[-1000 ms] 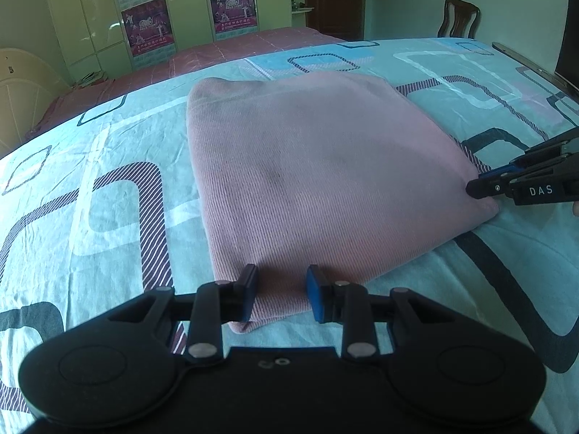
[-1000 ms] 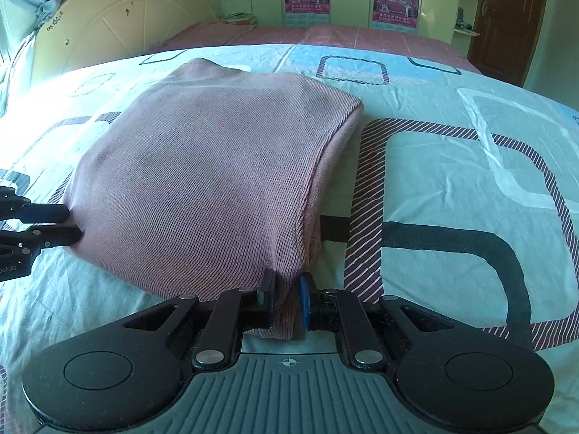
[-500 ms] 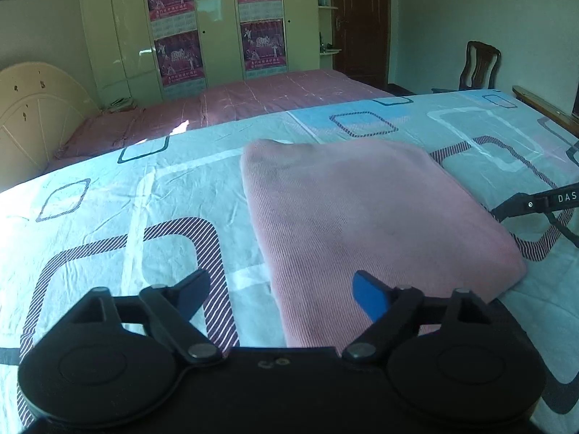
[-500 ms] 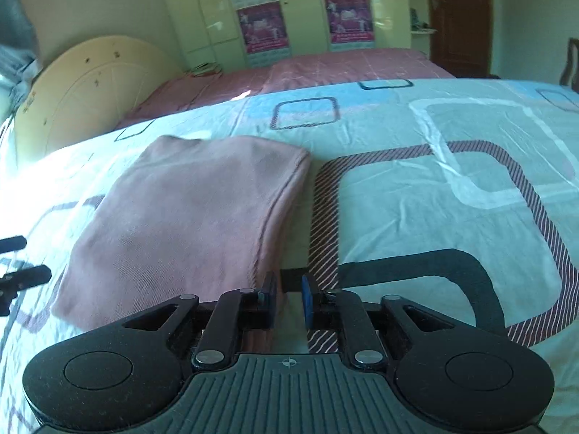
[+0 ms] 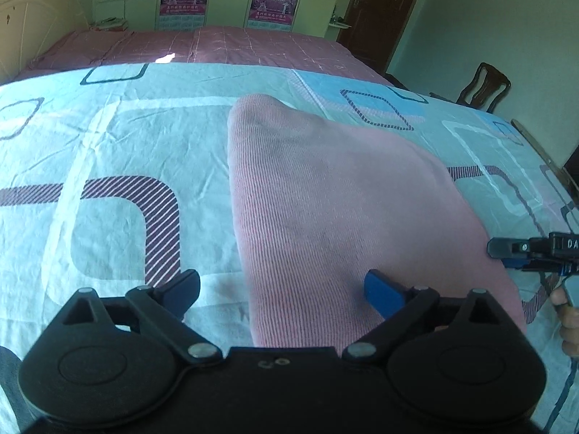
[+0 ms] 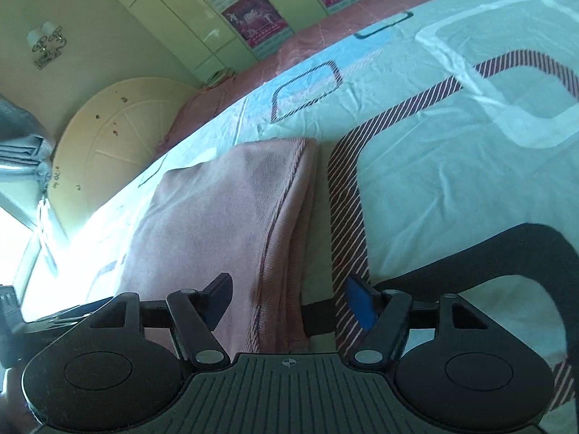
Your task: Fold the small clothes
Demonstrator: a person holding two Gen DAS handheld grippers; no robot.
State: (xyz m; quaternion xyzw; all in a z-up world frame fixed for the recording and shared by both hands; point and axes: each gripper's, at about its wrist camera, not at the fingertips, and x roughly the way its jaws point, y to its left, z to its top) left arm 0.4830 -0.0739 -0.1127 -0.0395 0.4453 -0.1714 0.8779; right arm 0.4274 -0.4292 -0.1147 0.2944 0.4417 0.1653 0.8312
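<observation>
A folded pink knit garment [image 5: 336, 209] lies flat on the patterned bed sheet [image 5: 108, 152]. My left gripper [image 5: 282, 291] hovers over its near left corner with jaws opening wide; the cloth lies below them, untouched by the pads. In the right wrist view the same pink garment [image 6: 224, 217] shows its stacked right edge. My right gripper [image 6: 287, 302] straddles that edge, jaws opening, pads off the cloth. The right gripper [image 5: 506, 253] also shows at the garment's right corner in the left wrist view, held by a hand [image 5: 568, 322].
The sheet [image 6: 452, 144] spreads well to the right of the garment. A pink bedspread [image 5: 202, 47] covers the far part of the bed, a headboard [image 6: 119, 137] beyond it. A wooden chair [image 5: 485, 86] and a dark door [image 5: 383, 11] stand at the far right.
Both grippers let go of the garment's near corners and their jaws spread wide. Both pulled back toward me and rolled; the garment now rests flat on the sheet.
</observation>
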